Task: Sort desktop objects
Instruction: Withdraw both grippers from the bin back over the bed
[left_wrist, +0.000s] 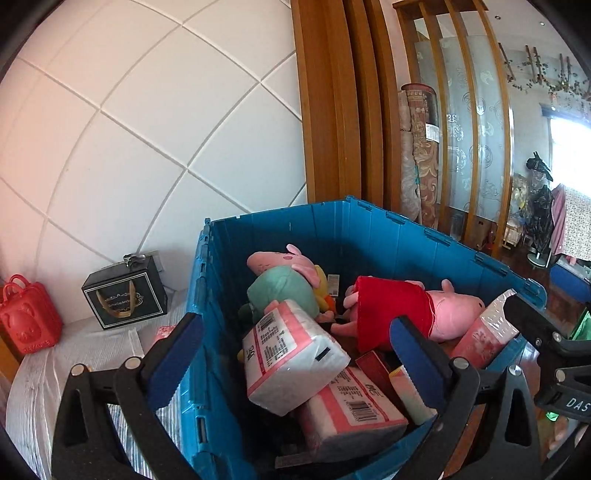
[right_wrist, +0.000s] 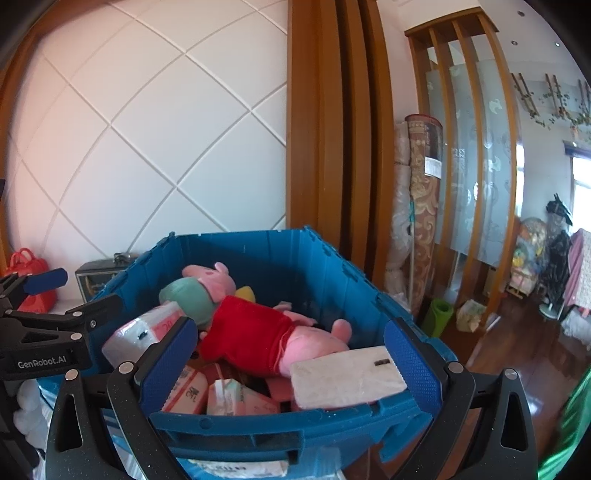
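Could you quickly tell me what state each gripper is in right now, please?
Left gripper: open, holding nothing, above the blue crate.
Right gripper: open, holding nothing, at the crate's near rim.

One blue crate (left_wrist: 369, 236). Two pig plush toys inside: one in red (left_wrist: 399, 310), one in green (left_wrist: 284, 288). At least four tissue packs (left_wrist: 291, 354). Outside, one black gift box (left_wrist: 125, 295), one red case (left_wrist: 27, 317).

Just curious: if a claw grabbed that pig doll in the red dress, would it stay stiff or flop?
Probably flop: the pig doll looks like soft plush, draped over packs. Likely light, and its fabric dress shouldn't slip.
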